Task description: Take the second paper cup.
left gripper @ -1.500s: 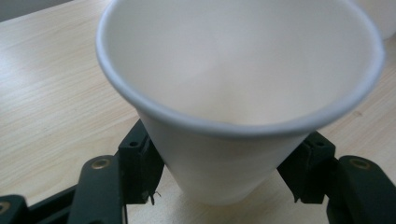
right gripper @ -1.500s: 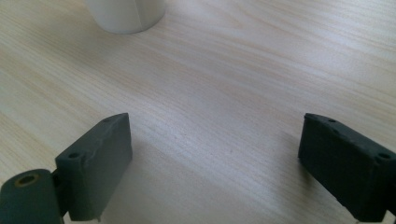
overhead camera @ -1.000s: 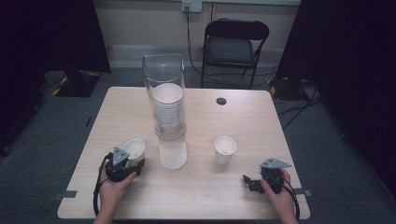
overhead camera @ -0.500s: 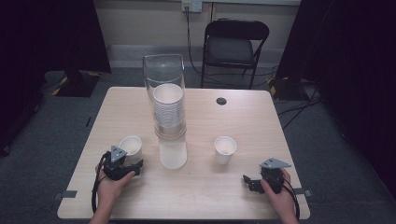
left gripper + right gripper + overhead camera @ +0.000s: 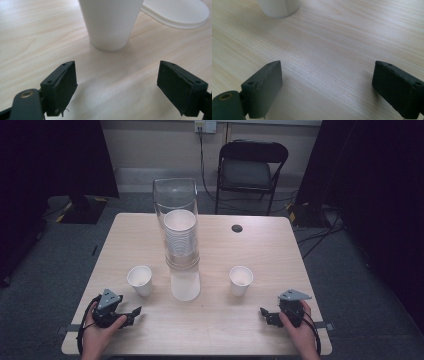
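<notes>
Two white paper cups stand upright on the wooden table (image 5: 270,245): a left cup (image 5: 140,280) and a right cup (image 5: 241,281). Between them rises a clear tube dispenser (image 5: 179,227) with a stack of white cups inside it, on a white base (image 5: 185,286). My left gripper (image 5: 131,315) rests near the front left edge, open, a short way back from the left cup. In the left gripper view that left cup (image 5: 110,22) stands just beyond the empty left gripper (image 5: 117,87). My right gripper (image 5: 266,316) is open and empty near the front right; in the right gripper view the right cup (image 5: 278,7) stands farther off from the right gripper (image 5: 327,87).
A white rim of the dispenser base (image 5: 180,12) lies behind the left cup. A round cable hole (image 5: 237,228) sits at the table's back. A black folding chair (image 5: 252,172) stands beyond the far edge, with dark floor all around.
My left gripper has let go of the left cup and pulled back toward the front edge. The cup stays standing on the table. The right gripper has not moved.
</notes>
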`<state>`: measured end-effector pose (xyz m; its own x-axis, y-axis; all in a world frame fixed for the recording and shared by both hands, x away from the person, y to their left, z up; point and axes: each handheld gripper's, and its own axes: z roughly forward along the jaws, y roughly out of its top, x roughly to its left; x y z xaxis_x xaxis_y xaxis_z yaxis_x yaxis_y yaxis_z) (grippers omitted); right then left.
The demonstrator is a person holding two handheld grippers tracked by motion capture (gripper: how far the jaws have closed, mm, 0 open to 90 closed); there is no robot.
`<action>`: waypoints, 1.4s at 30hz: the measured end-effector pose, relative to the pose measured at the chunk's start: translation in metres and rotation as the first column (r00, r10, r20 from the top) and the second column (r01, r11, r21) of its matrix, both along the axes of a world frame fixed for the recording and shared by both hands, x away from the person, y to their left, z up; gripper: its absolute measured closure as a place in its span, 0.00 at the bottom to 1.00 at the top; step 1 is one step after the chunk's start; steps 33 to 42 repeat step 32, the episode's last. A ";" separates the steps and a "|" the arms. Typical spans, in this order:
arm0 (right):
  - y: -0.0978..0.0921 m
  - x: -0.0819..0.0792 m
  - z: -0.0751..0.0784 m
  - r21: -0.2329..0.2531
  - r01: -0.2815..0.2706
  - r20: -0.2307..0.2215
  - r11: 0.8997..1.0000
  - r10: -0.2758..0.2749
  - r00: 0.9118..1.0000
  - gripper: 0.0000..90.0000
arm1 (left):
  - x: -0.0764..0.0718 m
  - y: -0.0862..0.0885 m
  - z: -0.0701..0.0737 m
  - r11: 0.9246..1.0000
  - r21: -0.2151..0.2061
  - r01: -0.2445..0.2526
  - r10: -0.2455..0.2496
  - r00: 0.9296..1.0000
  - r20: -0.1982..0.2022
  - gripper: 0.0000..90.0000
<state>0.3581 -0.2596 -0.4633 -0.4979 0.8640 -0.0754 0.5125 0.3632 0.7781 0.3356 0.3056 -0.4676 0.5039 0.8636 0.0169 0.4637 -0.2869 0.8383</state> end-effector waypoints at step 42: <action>0.000 0.000 0.000 0.000 0.000 0.000 1.000 0.000 1.000 0.10 | -0.014 0.025 -0.011 0.992 0.061 0.111 -0.108 0.993 -0.054 0.12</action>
